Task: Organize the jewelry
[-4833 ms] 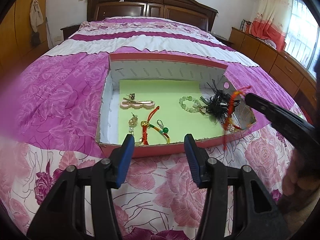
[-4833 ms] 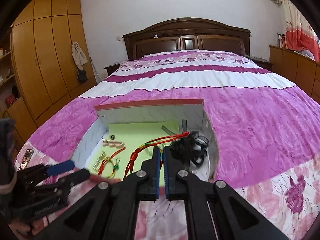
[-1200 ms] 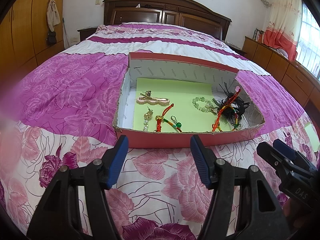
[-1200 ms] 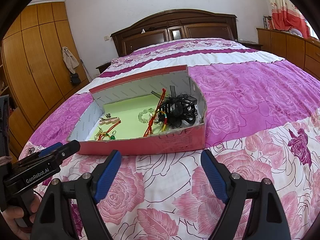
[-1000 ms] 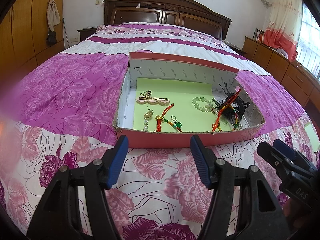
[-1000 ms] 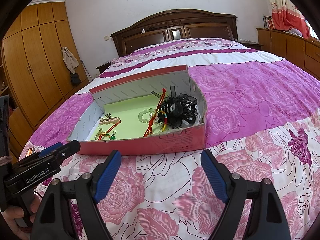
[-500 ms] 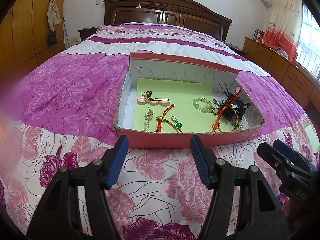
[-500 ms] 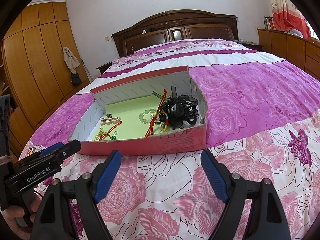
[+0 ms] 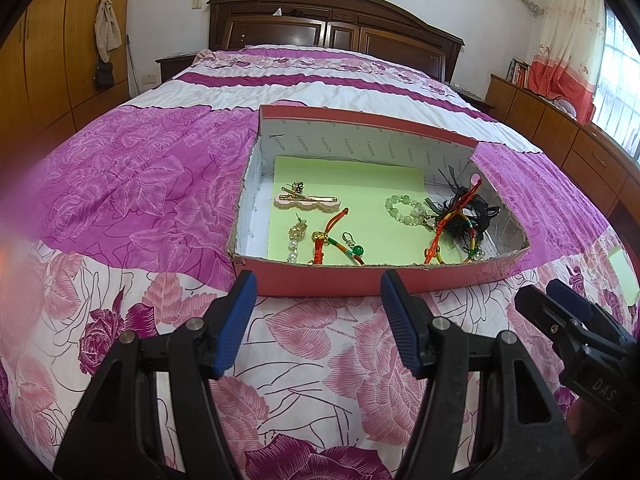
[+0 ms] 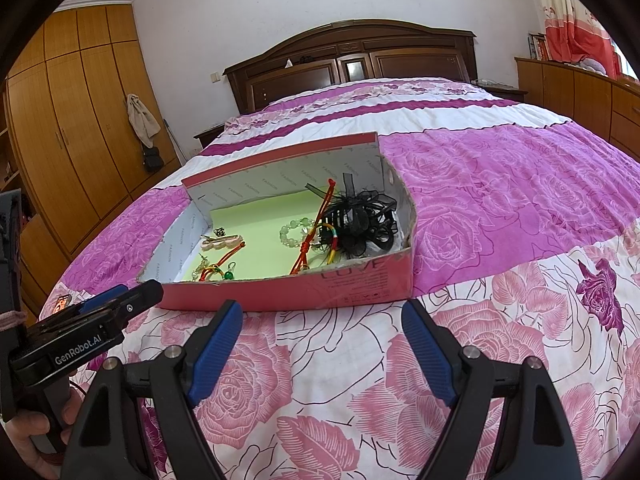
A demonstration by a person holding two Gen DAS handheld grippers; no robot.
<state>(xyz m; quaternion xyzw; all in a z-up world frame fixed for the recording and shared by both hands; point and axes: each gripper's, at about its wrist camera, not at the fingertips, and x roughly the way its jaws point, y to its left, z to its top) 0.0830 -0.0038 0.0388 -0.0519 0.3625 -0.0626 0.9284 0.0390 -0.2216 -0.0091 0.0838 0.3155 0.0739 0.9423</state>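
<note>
Both grippers' fingers spread wide and empty, left gripper (image 9: 314, 312), right gripper (image 10: 322, 340), before jewelry box (image 9: 332, 280).

a bed (image 9: 168, 184) with a pink and purple rose-print cover carries a red box (image 9: 320, 280), lying flat near its foot.

Floral bedspread (image 9: 132, 184), wooden headboard (image 9: 332, 20), wardrobe (image 10: 68, 128)

A bedroom in a home.

Ahead of the jaws spreads a bed (image 9: 168, 168) in a rose-print quilt, ending at a dark wooden headboard (image 10: 352, 60); wooden wardrobes (image 10: 68, 120) stand left, curtains (image 9: 560, 40) right.
</note>
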